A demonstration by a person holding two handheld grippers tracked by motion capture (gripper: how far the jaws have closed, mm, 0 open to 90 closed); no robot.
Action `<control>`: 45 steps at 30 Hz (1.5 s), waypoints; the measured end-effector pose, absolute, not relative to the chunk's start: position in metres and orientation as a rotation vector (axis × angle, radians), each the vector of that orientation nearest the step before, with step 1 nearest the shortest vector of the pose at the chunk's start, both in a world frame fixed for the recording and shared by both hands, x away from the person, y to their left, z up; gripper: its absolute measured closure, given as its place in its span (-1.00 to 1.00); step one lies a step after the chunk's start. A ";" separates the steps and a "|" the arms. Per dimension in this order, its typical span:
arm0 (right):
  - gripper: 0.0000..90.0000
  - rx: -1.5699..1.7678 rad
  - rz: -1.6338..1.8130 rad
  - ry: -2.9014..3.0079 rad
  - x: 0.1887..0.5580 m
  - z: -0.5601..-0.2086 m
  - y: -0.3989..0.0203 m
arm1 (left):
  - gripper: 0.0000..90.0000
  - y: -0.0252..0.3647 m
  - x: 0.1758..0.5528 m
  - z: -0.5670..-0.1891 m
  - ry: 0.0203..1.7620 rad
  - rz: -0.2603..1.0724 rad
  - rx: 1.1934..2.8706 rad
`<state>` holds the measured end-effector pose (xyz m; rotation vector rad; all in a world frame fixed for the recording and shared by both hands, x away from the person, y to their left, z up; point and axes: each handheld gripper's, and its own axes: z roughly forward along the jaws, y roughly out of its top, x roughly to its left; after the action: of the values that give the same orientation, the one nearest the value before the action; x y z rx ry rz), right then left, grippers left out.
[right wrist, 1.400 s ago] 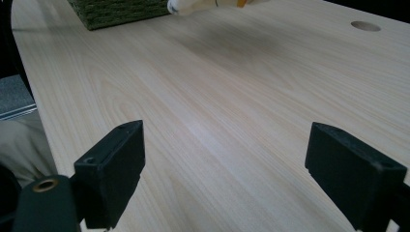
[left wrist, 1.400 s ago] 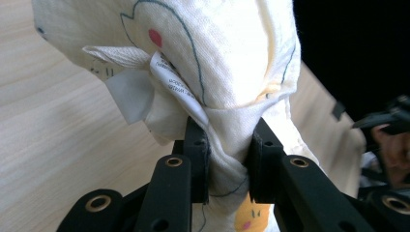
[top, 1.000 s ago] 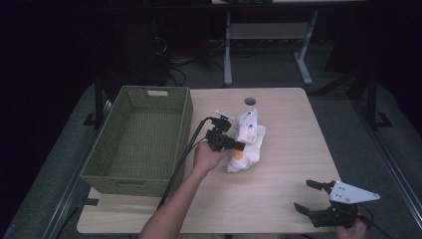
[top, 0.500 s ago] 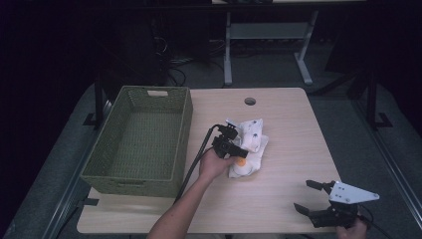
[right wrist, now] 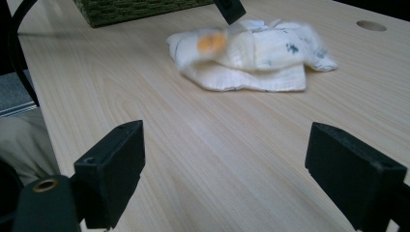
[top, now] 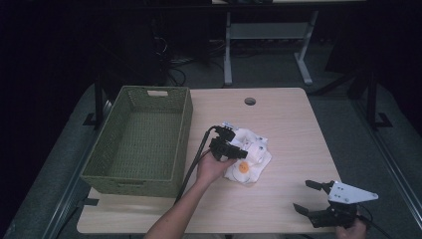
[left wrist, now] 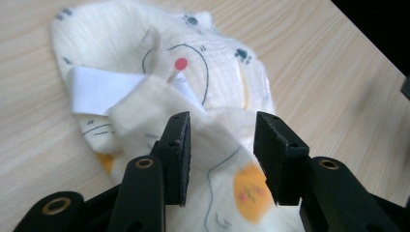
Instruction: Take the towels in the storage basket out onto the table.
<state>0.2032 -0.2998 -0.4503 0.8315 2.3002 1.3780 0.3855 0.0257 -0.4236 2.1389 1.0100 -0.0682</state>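
Two grippers are under my control at this table (top: 298, 114). Nearest me, at about five o'clock on the tabletop, my right gripper (top: 312, 199) hovers at the near edge with its jaws spread wide and nothing between them; in the right gripper view only bare wood lies between the pads (right wrist: 116, 164). Farther in, near the middle of the table, my left gripper (top: 238, 150) sits over the cloth (top: 251, 157), a cream bundle printed with small animal figures and an orange patch. Its jaws have just been opening: in the left gripper view the pads (left wrist: 176, 154) stand apart with a fold of the cloth (left wrist: 203, 96) running between them, and I see a gap on each side, so the fabric is released and lies crumpled on the wood. Beyond and to nine o'clock of the cloth stands the green woven basket (top: 184, 107), well clear of it. At twelve o'clock, toward the far edge, is a round cable hole (top: 250, 101).
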 end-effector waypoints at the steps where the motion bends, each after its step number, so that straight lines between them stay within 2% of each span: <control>1: -0.69 0.830 1.378 2.301 0.203 -0.450 -0.300 | 0.21 0.028 0.385 -0.423 1.013 -0.079 2.123; 12: -0.69 0.847 1.361 2.303 0.205 -0.451 -0.298 | 0.13 0.045 0.368 -0.424 0.954 -0.051 2.068; 29: -0.69 0.867 1.345 2.317 0.208 -0.454 -0.295 | -0.07 0.065 0.338 -0.422 0.885 -0.001 2.079; 33: -0.69 0.862 1.338 2.322 0.208 -0.454 -0.295 | -0.18 0.067 0.329 -0.421 0.863 0.041 2.099; 45: -0.69 0.866 1.339 2.319 0.209 -0.454 -0.296 | -0.26 0.077 0.310 -0.423 0.840 0.065 2.119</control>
<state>0.2090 -0.2958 -0.4545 0.8662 2.3187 1.3387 0.3098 0.0769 -0.4234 2.1188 0.8403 0.0650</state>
